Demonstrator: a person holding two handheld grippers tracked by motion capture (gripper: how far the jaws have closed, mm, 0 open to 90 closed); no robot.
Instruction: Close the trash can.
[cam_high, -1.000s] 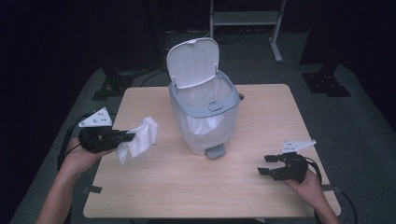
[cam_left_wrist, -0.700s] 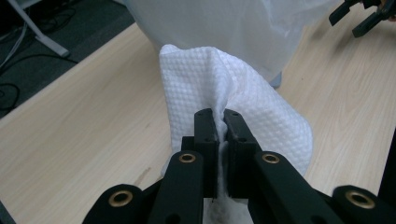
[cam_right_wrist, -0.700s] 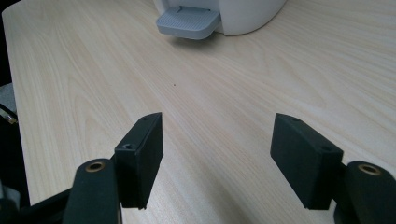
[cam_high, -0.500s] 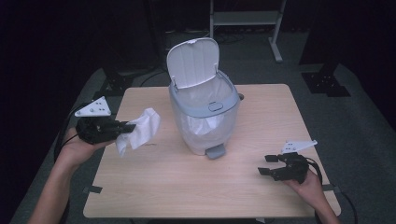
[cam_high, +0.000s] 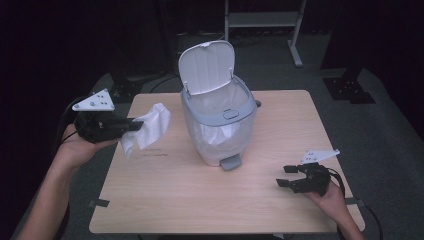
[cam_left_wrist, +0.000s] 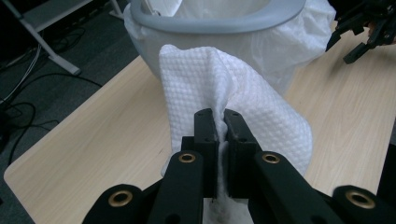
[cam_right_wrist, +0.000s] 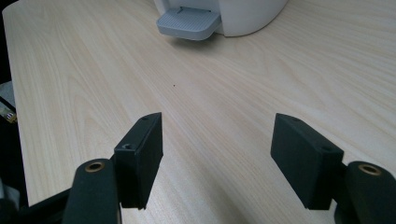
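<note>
The left gripper (cam_high: 131, 125) is clamped on a white cloth (cam_high: 148, 129), its 2 jaws pressed together on a pinched fold, as the left gripper view shows with the cloth (cam_left_wrist: 224, 112) bulging out past the tips. Over the last second the person's left hand has lifted the cloth clear of the worktop (cam_high: 200, 200) — it now hangs in the air off the left side of the pedal bin (cam_high: 220, 120), lower than the rim and not yet over the opening. The bin's lid (cam_high: 206, 67) stands open and a white liner lines the inside, so the way in is free. This reads as the carry toward a drop into the bin, with a further rise and a move to the right likely needed. The right gripper (cam_high: 290, 176) rests low on the worktop near the bin's pedal (cam_right_wrist: 189, 24), its jaws apart and holding nothing.
</note>
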